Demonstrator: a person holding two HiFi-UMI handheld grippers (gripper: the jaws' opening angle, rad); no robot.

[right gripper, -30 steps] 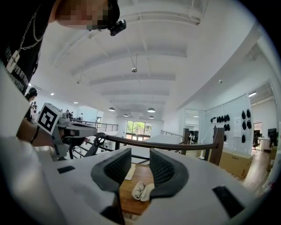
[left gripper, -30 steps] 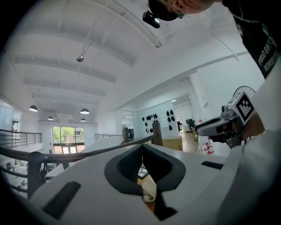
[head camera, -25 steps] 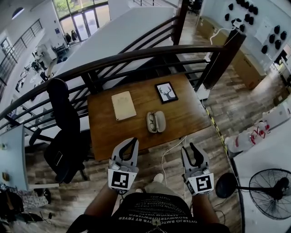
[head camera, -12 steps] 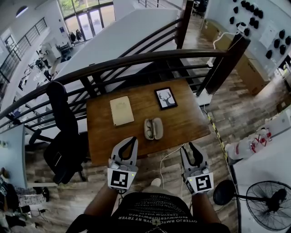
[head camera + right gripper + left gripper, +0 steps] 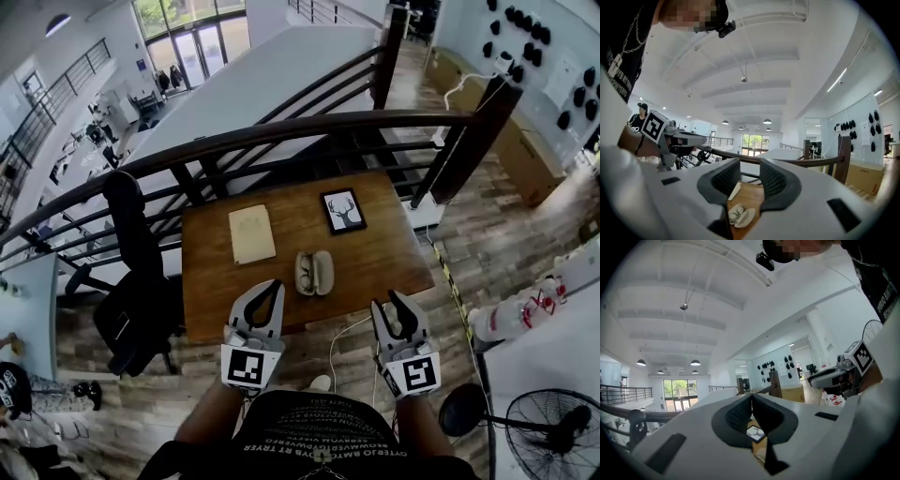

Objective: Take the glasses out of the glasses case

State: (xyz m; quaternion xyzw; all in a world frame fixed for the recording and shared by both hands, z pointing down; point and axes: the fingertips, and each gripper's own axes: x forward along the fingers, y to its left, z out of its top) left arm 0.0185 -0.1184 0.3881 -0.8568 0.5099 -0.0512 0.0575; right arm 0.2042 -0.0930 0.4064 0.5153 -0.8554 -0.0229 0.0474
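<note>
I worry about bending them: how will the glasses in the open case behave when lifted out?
The glasses look thin-framed, so probably light and easily bent; grip gently. The case is small and lies free on the table, so it may slide or lift along unless steadied.

Both grippers hang short of the table's (image 5: 394, 253) near edge. The left gripper's (image 5: 265, 292) jaw tips look closed together, while the right gripper's (image 5: 387, 305) jaws stand apart. Ahead of them and between the two lies the open case (image 5: 315, 273), with the glasses (image 5: 305, 272) in its left half. A beige pad (image 5: 252, 233) lies further ahead of the left gripper, and a deer picture (image 5: 343, 210) lies beyond the case. A chair (image 5: 131, 272) stands left of the left gripper, and a fan (image 5: 553, 433) is behind and right of the right one.
</note>
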